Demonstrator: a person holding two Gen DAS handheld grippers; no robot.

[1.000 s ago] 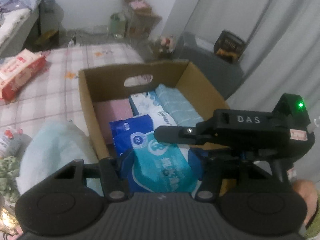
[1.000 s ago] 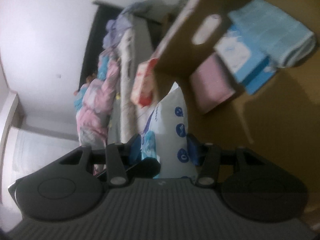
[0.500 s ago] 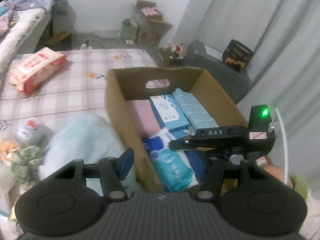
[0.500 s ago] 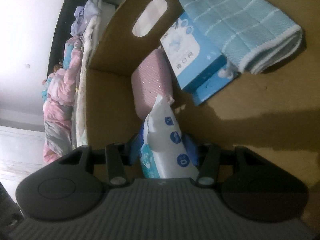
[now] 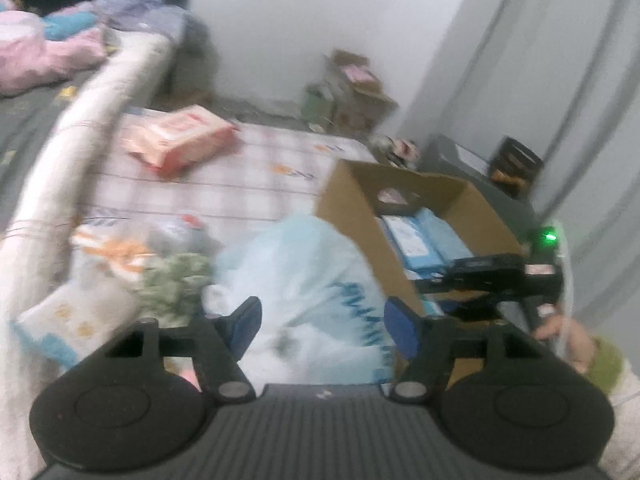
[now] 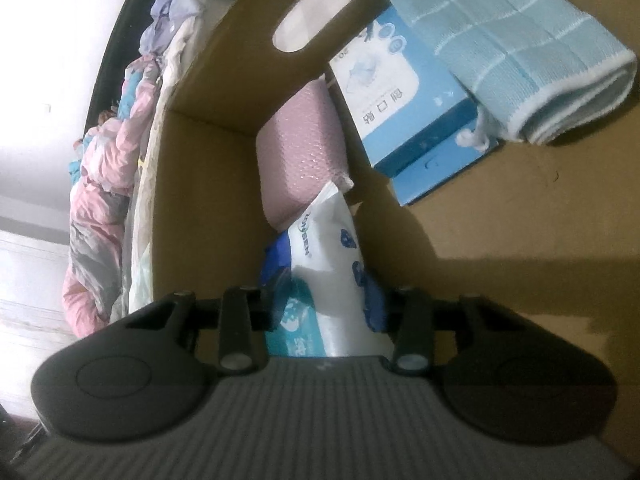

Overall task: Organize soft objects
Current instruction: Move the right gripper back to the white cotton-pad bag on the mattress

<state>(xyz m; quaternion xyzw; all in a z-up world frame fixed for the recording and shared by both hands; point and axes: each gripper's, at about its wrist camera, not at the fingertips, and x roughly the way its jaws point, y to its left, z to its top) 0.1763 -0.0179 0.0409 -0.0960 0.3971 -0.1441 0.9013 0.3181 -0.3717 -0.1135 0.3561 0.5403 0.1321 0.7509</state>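
The right gripper [image 6: 326,300] – jaws closing – grips a wet-wipes pack [image 6: 328,264] inside the cardboard box [image 6: 208,184]; the left gripper [image 5: 322,322] opens, empty, above a pale-blue bag [image 5: 296,280].

The left gripper [image 5: 322,322] points downward, its jaws opening and its blue pads [image 5: 246,322] clear of anything. The right gripper [image 6: 322,296], at three o'clock of it, tilts downward, jaws closing on a pack [image 6: 332,276].

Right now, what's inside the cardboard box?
In the cardboard box: a pink pack, blue box, folded blue towel, and the wipes pack the right gripper holds. Anything beneath them is hidden.
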